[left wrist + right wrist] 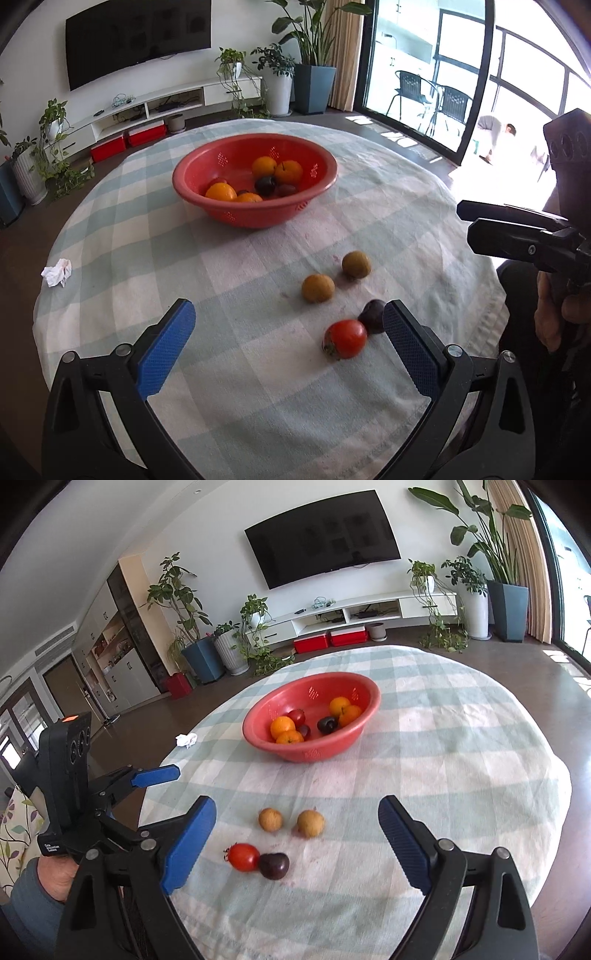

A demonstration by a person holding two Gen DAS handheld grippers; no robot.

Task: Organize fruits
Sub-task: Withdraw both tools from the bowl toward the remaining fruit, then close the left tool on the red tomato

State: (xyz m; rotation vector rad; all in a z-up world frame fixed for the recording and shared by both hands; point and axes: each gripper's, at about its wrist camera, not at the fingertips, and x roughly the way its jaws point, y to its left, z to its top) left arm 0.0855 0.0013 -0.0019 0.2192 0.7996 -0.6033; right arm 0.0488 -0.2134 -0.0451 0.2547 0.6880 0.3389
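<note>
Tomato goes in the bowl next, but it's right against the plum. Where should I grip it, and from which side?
Grip the tomato across its round middle, coming down from above, one pad on its near side and one on its far side. The plum touches one flank, so a sideways grip would catch it.

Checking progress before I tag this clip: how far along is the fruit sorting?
Done: several oranges and dark fruits sit in the red bowl. In hand: nothing; the left claw and right claw are open and empty. Left on the cloth: two brown fruits, the tomato and the dark plum.
</note>
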